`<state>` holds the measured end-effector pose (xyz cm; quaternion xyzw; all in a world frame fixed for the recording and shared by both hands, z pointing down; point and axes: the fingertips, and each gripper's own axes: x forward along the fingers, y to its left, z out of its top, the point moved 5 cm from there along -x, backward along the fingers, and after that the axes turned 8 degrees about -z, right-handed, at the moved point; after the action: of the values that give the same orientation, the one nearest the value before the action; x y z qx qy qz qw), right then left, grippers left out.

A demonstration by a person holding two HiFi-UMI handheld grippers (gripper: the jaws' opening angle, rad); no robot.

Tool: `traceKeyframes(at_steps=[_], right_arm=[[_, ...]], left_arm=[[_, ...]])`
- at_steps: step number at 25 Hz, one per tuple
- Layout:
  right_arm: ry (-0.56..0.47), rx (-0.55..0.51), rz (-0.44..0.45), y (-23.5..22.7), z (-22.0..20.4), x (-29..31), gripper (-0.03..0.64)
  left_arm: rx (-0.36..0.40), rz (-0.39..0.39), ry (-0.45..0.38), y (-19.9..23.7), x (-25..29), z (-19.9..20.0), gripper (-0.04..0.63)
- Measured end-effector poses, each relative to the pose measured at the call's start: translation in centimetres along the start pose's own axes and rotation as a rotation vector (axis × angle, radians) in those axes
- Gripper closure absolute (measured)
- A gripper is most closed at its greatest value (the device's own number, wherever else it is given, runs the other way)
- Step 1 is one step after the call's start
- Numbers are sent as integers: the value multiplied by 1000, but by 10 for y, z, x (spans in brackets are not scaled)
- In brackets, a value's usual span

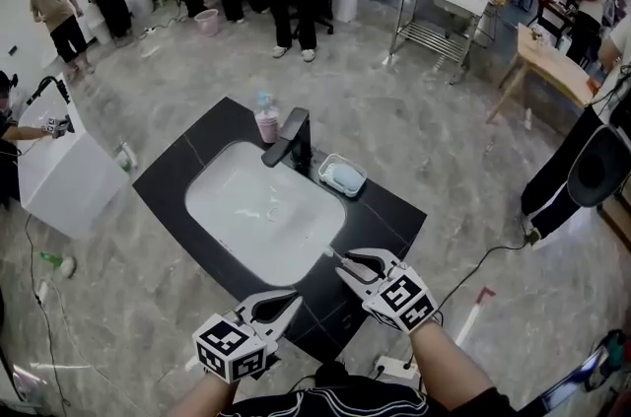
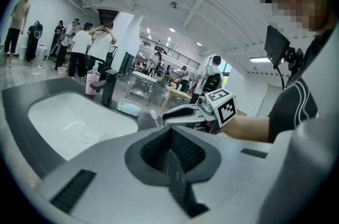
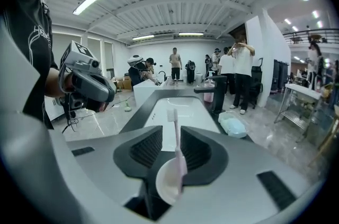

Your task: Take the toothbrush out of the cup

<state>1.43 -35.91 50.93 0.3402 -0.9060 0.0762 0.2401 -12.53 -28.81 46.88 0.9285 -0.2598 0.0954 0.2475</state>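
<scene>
At counter's [image 1: 389,208] near edge: right gripper [image 1: 340,259] clamped on toothbrush [image 3: 175,138], bristles pointing over open basin [image 1: 256,218], well clear of cup [image 1: 266,122] by faucet [image 1: 293,141]. Left gripper [image 1: 294,299] jaws together, empty. Head view shows only the brush's pale tip; handle end hidden.

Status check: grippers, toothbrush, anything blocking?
Right gripper shut on toothbrush, out of cup. Left gripper shut, empty. Cup stands beside faucet. No obstruction seen.

Toothbrush [image 3: 174,122] handle's bottom end just blurs out down in the right gripper [image 3: 171,135] throat, and the cup [image 1: 266,123] is way too tiny to see into.
</scene>
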Motion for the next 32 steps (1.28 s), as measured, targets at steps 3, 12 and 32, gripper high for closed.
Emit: traceKeyframes(at_steps=[3,12,32], right_arm=[[29,-38,1,-2,-3,11,524],[85,-90,-9,-2,-9,28,525],[59,-66,-81,-7,-7,18,597]], left_arm=[[-6,12,-2,5,-2,-1,594],[-23,25,-21,15,-5,-1,594],[-36,25,-33,14,-11,-3,594]])
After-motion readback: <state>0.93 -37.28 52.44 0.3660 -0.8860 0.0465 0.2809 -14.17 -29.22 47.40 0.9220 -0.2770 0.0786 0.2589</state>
